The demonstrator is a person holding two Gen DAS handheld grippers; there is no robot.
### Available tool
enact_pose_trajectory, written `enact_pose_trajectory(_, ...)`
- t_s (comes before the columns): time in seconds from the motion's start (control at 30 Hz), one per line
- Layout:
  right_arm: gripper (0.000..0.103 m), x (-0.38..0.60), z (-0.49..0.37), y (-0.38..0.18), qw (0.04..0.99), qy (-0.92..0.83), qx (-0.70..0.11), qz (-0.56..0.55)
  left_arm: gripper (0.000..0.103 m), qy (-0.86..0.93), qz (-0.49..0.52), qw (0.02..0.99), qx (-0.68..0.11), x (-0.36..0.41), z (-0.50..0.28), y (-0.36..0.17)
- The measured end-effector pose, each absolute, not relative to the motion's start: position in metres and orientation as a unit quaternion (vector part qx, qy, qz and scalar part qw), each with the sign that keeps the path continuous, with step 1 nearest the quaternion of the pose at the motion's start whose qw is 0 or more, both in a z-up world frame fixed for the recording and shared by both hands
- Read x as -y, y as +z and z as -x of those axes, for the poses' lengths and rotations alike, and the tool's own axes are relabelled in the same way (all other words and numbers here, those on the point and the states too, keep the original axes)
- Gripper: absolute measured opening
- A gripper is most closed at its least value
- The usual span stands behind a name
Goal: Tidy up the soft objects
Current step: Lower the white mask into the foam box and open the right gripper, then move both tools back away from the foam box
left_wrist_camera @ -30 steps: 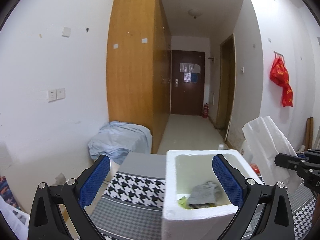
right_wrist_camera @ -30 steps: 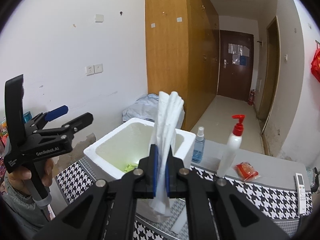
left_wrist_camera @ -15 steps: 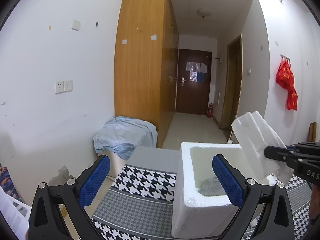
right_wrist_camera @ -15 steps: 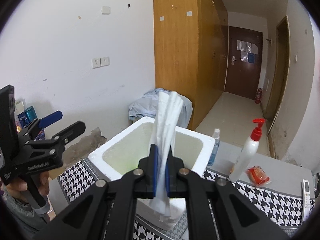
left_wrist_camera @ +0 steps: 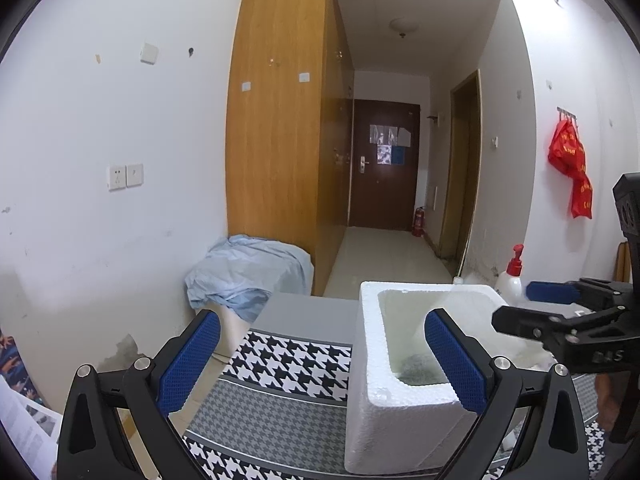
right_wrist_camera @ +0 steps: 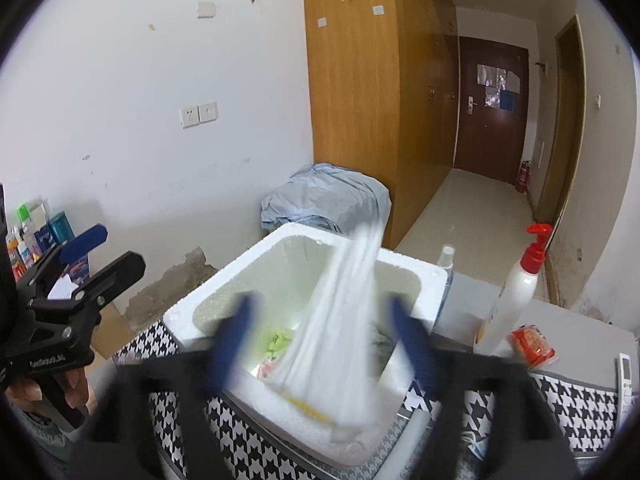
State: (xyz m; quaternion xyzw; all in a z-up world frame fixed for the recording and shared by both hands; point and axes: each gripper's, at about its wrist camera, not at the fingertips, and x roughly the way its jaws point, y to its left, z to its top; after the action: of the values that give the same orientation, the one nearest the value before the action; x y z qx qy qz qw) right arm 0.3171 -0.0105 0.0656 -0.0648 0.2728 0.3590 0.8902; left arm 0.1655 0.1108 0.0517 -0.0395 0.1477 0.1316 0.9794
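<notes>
White walls, a tall wooden wardrobe (left_wrist_camera: 280,132) and a dark door (left_wrist_camera: 384,164) at the end of a corridor frame a table under a houndstooth cloth (left_wrist_camera: 288,364).

Legible writing is scarce: the red bag (left_wrist_camera: 570,168) hanging on the wall carries yellow characters too small to read, and the lettering on the gripper bodies is blurred.

One white foam box (right_wrist_camera: 308,320) stands on the cloth. Beside it are one pump bottle with a red top (right_wrist_camera: 516,292), one small spray bottle (right_wrist_camera: 445,264), one red packet (right_wrist_camera: 532,346) and one remote control (right_wrist_camera: 626,376). One blue sheet (left_wrist_camera: 248,276) is draped over a low object by the wall.

The left gripper (left_wrist_camera: 320,364) has its jaws spread wide and holds nothing.

The right gripper (right_wrist_camera: 320,344), smeared by motion blur, also has its jaws wide apart; the white soft bag (right_wrist_camera: 336,328) stands between them over the box, tilted, touching neither pad. Inside the box lie a grey cloth (left_wrist_camera: 418,366) and something yellow-green (right_wrist_camera: 278,340).
</notes>
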Motion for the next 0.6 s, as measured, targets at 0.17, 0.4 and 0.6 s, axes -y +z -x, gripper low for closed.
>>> enact_pose_trajectory(0.17, 0.097, 0.01, -0.315, 0.065, 0.89, 0.359, -0.274, 0.068, 0.102, 0.135, 0.04, 0.978, -0.152, -0.112, -0.166, 0.051)
enact_pose_trajectory(0.4, 0.098, 0.016, -0.309, 0.065, 0.893, 0.354, -0.271, 0.067, 0.102, 0.137, 0.039, 0.978, -0.152, -0.109, -0.165, 0.053)
enact_pose_trajectory(0.6, 0.1, 0.029, -0.305, 0.07, 0.896, 0.353, -0.265, 0.053, 0.102, 0.135, 0.038, 0.979, -0.149, -0.104, -0.163, 0.055)
